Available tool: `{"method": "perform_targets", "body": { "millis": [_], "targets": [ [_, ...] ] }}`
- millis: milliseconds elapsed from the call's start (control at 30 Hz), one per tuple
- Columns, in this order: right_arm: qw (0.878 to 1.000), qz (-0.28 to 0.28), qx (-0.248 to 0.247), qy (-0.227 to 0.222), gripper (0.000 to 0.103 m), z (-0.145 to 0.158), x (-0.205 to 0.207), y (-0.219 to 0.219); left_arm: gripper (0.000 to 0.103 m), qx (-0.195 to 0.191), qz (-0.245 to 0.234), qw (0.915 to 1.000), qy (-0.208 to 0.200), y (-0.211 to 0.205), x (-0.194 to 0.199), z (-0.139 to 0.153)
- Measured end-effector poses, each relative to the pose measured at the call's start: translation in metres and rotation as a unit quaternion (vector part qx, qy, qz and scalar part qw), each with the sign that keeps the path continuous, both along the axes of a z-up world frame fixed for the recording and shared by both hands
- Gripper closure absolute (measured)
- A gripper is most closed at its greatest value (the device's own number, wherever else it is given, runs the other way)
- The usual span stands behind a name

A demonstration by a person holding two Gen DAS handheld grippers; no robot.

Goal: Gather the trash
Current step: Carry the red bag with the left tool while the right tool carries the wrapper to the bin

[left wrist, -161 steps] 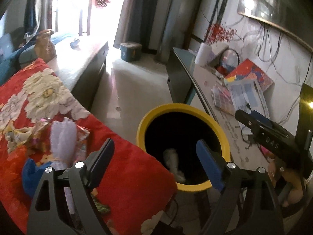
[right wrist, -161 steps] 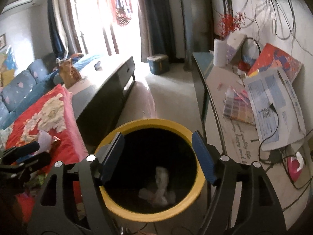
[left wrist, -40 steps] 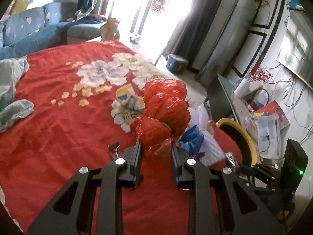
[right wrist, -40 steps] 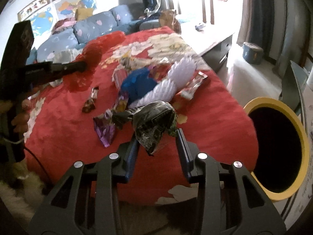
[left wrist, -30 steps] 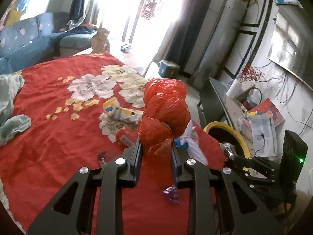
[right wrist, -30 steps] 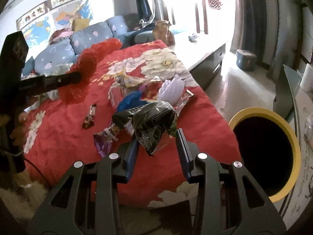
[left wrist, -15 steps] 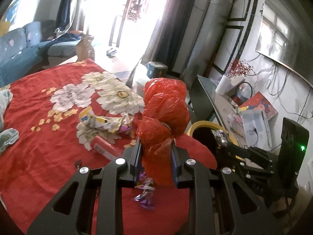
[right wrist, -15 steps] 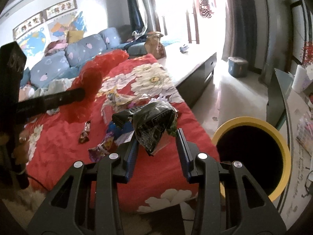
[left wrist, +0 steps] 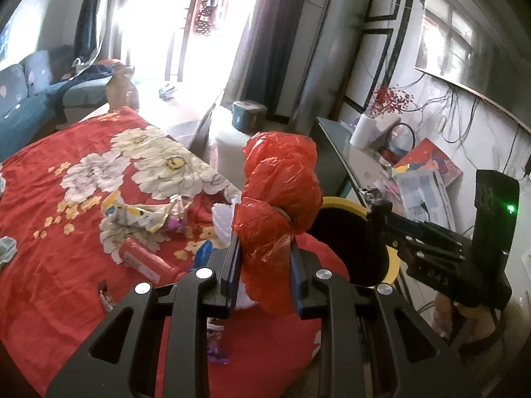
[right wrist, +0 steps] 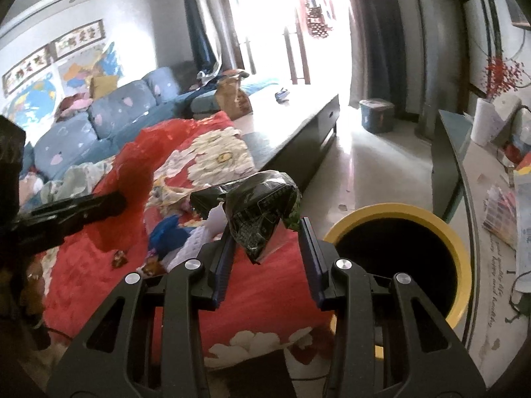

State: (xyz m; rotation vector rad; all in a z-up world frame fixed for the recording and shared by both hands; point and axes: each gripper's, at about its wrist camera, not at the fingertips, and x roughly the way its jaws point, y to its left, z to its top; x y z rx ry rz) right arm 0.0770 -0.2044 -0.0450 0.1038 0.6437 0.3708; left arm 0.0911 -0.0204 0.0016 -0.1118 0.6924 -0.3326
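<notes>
My left gripper [left wrist: 264, 258] is shut on a crumpled red plastic bag [left wrist: 278, 195], held above the red flowered blanket [left wrist: 66, 219] just left of the yellow-rimmed bin [left wrist: 348, 237]. My right gripper [right wrist: 265, 238] is shut on a crumpled dark green wrapper [right wrist: 262, 209], held left of the bin's yellow rim [right wrist: 431, 222]. The right gripper [left wrist: 375, 210] also shows in the left wrist view, over the bin. More wrappers [left wrist: 139, 215], a red tube [left wrist: 142, 258] and a blue scrap [right wrist: 166, 232] lie on the blanket.
A dark side table [right wrist: 448, 152] with papers and a paper roll [left wrist: 361, 132] stands right of the bin. A low dark bench [right wrist: 298, 132] lies beyond the blanket. A blue sofa [right wrist: 109, 112] is at the far left. A small blue container [right wrist: 376, 116] stands on the floor.
Both grippers have carried their trash to the right toward the bin, which now sits closer and larger in both views. The grips have not changed.
</notes>
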Motion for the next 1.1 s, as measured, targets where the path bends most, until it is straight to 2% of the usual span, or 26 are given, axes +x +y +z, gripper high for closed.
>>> {"method": "perform_targets", "body": {
  "millis": [667, 1100],
  "targets": [
    [0.997, -0.075, 0.017, 0.003, 0.072, -0.006, 0.011, -0.049, 0.079, 0.016, -0.041, 0.9990, 0.001, -0.044, 0.006, -0.003],
    [0.990, -0.133, 0.029, 0.027, 0.071, -0.024, 0.024, -0.092, 0.079, 0.029, -0.073, 0.9968, 0.015, -0.085, 0.015, -0.019]
  ]
}}
